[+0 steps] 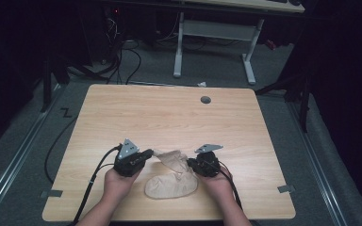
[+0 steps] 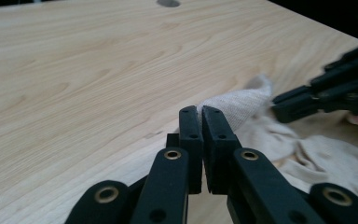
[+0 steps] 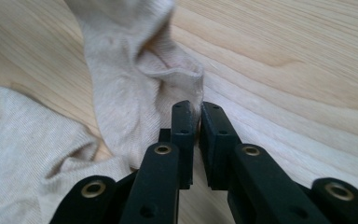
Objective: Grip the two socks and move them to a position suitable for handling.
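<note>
A beige sock [image 1: 169, 186] lies near the front edge of the wooden table [image 1: 169, 113]; its lower part is flat and its upper part is lifted between the two grippers. My left gripper [image 1: 152, 153] is shut on one edge of the sock's raised opening; in the left gripper view the jaws [image 2: 200, 112] pinch the fabric [image 2: 242, 105] at their tips. My right gripper [image 1: 188, 162] grips the opposite edge; in the right gripper view its jaws [image 3: 196, 109] stand a narrow slit apart with the sock's hem [image 3: 126, 79] caught between them. The right gripper [image 2: 279, 100] also shows across the sock.
A round grey cable hole [image 1: 205, 100] sits near the table's far edge. Bare wood stretches behind and to both sides of the sock. Beyond the table stand a white desk frame [image 1: 217, 33] and cables on the floor [image 1: 122, 56].
</note>
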Available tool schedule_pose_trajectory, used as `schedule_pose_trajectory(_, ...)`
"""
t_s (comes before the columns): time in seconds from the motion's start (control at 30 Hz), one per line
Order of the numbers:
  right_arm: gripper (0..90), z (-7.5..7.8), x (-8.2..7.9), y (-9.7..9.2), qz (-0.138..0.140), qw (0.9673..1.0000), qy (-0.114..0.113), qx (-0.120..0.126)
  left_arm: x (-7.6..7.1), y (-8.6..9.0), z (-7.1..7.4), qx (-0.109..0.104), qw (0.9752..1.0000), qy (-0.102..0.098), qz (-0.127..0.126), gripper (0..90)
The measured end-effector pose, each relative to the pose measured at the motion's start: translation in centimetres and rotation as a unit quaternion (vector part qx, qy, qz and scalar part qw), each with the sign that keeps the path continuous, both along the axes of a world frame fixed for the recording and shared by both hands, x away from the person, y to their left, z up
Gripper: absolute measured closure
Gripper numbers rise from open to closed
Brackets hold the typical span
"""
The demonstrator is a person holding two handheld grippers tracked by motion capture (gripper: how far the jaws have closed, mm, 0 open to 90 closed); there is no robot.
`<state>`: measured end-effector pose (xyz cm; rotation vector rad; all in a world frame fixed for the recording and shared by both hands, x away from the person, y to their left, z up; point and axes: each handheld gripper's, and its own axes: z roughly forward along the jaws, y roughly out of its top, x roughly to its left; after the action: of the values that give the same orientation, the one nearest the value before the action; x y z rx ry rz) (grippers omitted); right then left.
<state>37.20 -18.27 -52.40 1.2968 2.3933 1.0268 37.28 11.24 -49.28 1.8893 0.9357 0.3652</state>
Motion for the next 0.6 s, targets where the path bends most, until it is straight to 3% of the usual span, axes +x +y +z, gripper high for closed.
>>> schedule_pose_trajectory(0.2,77.9,-0.1,0.0,-1.2,-0.033,0.9993,-0.018,-0.004,2.1,0.6,-1.7,0.000,0.9986,0.044,0.029,86.9)
schedule_pose_trajectory(0.33,75.5,0.2,-0.3,-1.0,-0.029,0.9992,-0.028,0.002,2.9,1.1,-2.3,0.000,0.9970,0.066,0.042,86.1)
schedule_pose_trajectory(0.6,72.1,1.1,-1.0,0.6,-0.005,0.9981,-0.061,-0.005,2.6,2.0,-2.4,0.003,0.9965,0.050,0.067,72.7)
